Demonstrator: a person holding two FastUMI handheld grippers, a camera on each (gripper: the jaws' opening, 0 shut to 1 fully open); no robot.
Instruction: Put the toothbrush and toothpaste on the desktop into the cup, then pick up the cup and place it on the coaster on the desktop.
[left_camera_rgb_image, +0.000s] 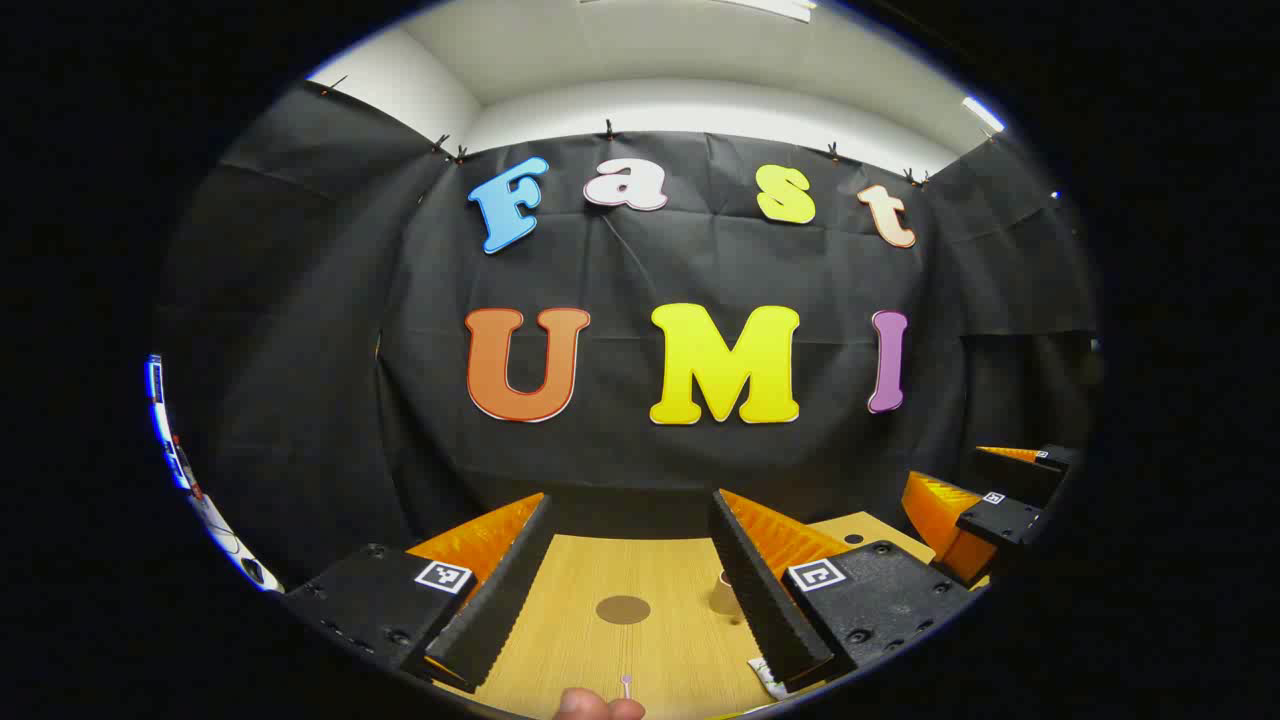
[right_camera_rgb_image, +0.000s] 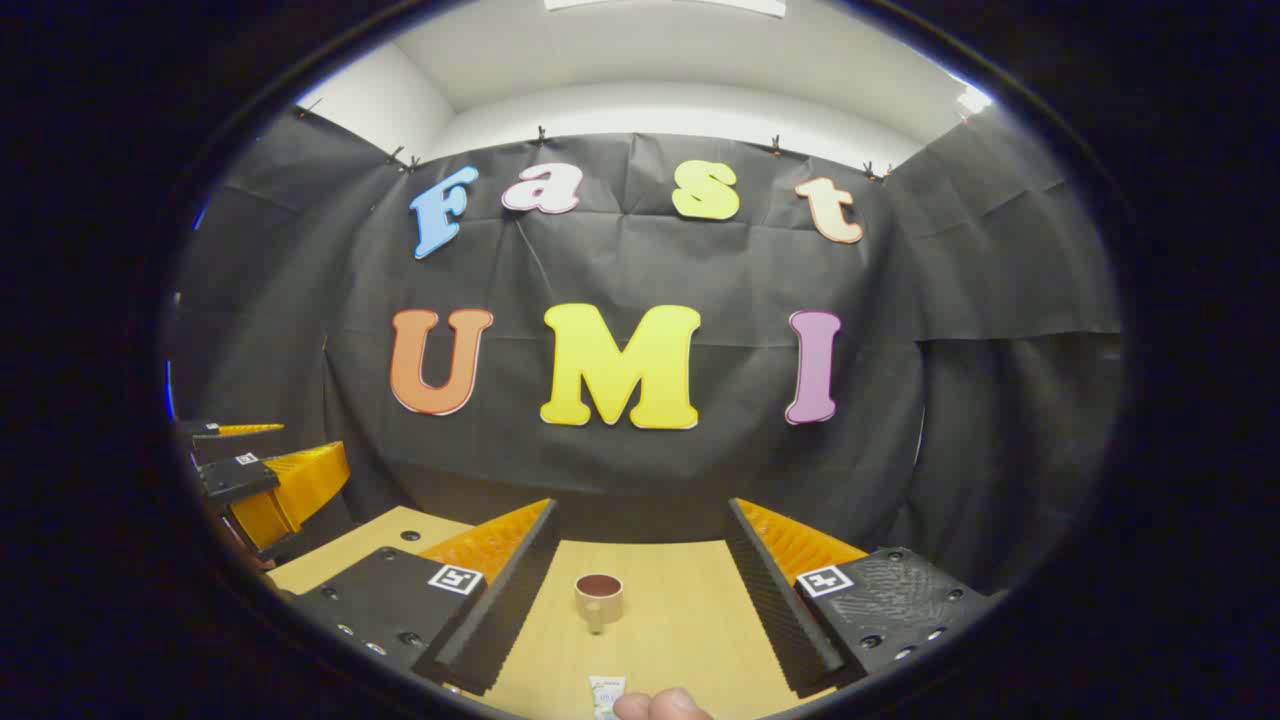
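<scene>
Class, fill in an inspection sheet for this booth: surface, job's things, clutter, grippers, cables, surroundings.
Surface: light wooden desktop, with small dark holes near its left corner.
Job's things: cup upright, standing apart; brown round coaster bare; toothpaste at the near edge; toothbrush tip at the near edge.
Clutter: nothing seen.
Grippers: left gripper open, holding nothing; right gripper open, holding nothing.
Cables: nothing seen.
Surroundings: black cloth wall, white ceiling.
</scene>
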